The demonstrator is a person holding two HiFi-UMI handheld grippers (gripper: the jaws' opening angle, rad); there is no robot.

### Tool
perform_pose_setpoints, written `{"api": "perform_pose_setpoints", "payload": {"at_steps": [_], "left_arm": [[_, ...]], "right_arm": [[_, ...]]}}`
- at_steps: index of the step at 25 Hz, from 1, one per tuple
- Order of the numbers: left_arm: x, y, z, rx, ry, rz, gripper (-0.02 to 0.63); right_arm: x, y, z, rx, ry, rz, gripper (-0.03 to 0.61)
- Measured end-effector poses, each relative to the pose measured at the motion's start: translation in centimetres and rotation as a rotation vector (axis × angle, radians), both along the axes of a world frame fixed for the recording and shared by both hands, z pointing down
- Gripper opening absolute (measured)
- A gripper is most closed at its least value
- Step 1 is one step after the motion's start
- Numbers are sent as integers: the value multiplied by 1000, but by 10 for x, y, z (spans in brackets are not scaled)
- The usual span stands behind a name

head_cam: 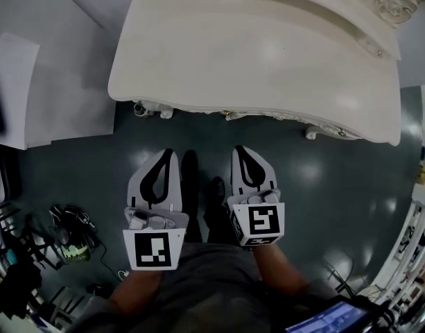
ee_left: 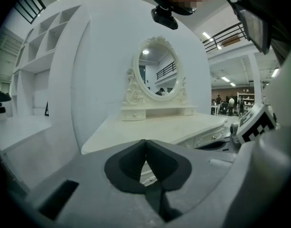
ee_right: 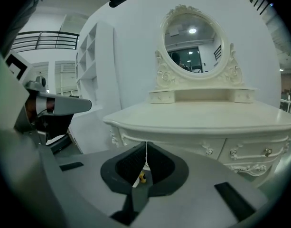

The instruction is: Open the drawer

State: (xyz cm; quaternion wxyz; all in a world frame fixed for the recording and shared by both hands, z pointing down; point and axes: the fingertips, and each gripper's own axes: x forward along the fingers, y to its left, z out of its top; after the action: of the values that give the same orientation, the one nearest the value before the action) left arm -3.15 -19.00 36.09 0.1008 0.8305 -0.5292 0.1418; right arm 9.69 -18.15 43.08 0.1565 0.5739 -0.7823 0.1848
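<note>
A cream dressing table (head_cam: 254, 54) with an oval mirror (ee_right: 192, 46) stands in front of me. Its drawer fronts with small knobs (ee_right: 209, 151) run under the curved top; one knob (head_cam: 139, 108) shows at the table's near edge in the head view. My left gripper (head_cam: 167, 155) and right gripper (head_cam: 241, 151) hang side by side over the floor, short of the table and touching nothing. Both are shut and empty: the left gripper (ee_left: 145, 144) and the right gripper (ee_right: 146, 146) each have their pads meeting at the tips. The drawers (ee_left: 211, 137) look closed.
A white shelving unit (ee_right: 90, 61) and white panel (head_cam: 11, 89) stand to the left of the table. Cables and gear (head_cam: 66, 241) lie on the dark floor at the left. More clutter (head_cam: 413, 248) lines the right edge.
</note>
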Motion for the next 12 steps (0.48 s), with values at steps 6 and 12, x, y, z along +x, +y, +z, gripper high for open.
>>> {"api": "perform_pose_setpoints", "payload": {"at_steps": [6, 12], "left_arm": [[-5, -3, 20, -28, 5, 13, 15], [-8, -10, 34, -43, 12, 29, 15]], "right_arm": [[-5, -8, 21, -12, 20, 9, 15], [-12, -14, 37, -22, 1, 2, 46]]}}
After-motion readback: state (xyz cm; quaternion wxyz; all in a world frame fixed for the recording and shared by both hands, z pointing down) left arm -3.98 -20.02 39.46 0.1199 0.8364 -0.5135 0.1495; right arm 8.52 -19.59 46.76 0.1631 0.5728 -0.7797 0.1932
